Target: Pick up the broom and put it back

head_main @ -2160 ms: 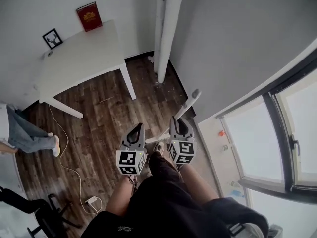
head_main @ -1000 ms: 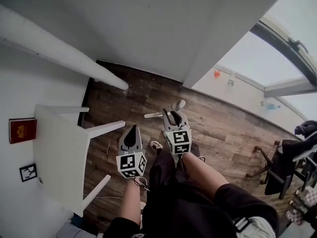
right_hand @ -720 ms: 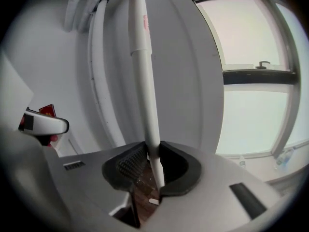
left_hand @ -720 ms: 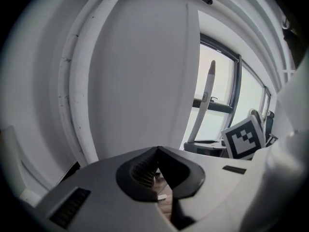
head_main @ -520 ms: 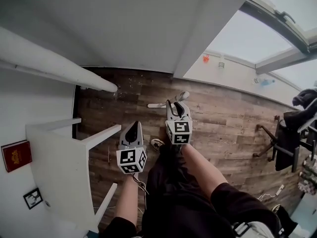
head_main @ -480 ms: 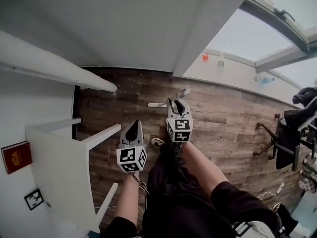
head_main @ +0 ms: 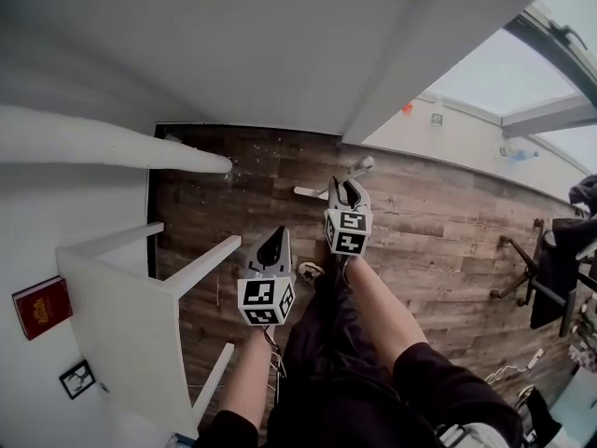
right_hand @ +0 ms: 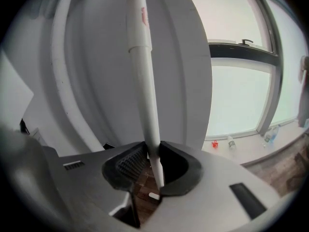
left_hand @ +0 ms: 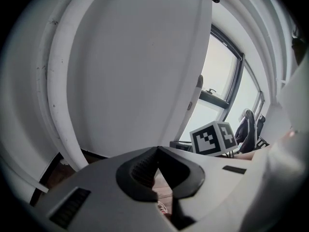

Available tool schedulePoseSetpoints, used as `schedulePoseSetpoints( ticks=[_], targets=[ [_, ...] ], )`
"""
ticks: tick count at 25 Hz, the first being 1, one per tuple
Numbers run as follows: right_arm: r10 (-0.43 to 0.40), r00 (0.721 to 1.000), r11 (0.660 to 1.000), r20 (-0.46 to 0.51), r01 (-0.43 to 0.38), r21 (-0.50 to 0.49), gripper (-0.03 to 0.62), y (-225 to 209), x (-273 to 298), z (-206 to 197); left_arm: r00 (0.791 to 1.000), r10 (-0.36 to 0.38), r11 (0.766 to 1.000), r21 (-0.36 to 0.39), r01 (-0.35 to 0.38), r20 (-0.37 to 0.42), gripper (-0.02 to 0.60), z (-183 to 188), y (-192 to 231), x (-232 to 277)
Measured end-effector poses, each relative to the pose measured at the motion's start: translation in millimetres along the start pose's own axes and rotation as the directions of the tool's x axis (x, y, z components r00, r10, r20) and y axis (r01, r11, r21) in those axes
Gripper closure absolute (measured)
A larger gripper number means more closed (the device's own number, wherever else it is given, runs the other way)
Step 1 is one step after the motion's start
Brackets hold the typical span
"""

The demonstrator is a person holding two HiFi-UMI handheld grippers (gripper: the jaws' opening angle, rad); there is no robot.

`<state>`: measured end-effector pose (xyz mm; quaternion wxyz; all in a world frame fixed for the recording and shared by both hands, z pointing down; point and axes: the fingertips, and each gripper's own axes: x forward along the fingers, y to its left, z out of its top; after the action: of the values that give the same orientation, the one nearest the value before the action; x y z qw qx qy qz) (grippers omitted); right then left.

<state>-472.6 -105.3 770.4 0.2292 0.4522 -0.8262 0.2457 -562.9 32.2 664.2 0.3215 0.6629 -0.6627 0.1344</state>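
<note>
Right gripper view shows the right hand-held gripper clamped on the white handle of the broom, which rises before the grey wall, left of the window. The left hand-held gripper has its jaws together on nothing. The step in hand looks like carrying the broom to its place, so the next move likely calls for lowering its foot to the wooden floor near the wall, then leaning the handle there before letting go.

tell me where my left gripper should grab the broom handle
Take the bare white shaft of the broom handle above the right gripper, which is shut on it. It is slim, round and near upright, so open the shut, empty left gripper and come in from the left, jaws across the shaft.
</note>
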Motion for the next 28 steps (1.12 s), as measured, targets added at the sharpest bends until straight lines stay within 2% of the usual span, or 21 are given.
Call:
schedulePoseSetpoints(
  ticks=[6,12,23,27,28],
  targets=[
    [0.013,1.000,1.000,0.016,-0.013,0.014,0.497,-4,56,29,0.998,-0.024,0.999,0.033,0.026,-0.051,0.580,-2,-3,40],
    [-0.011,1.000,0.999,0.018,0.010,0.032,0.499,-33,101,60,0.999,-0.027,1.000,0.011,0.028,-0.047,0.580,10,-4,72],
    [-0.073,0.997,0.995,0.034,0.071,0.077,0.499,-64,127,72,0.998,-0.037,0.999,0.035,0.038,-0.041,0.580,33,-11,106],
    [-0.014,0.997,0.999,0.071,0.011,0.040,0.495,-61,135,81,0.998,-0.042,0.998,0.034,0.043,-0.039,0.580,33,-17,109],
    [0.010,0.998,0.999,0.070,-0.013,0.038,0.457,-59,133,79,0.998,-0.045,0.998,0.036,0.047,-0.040,0.580,32,-19,106]
  ],
)
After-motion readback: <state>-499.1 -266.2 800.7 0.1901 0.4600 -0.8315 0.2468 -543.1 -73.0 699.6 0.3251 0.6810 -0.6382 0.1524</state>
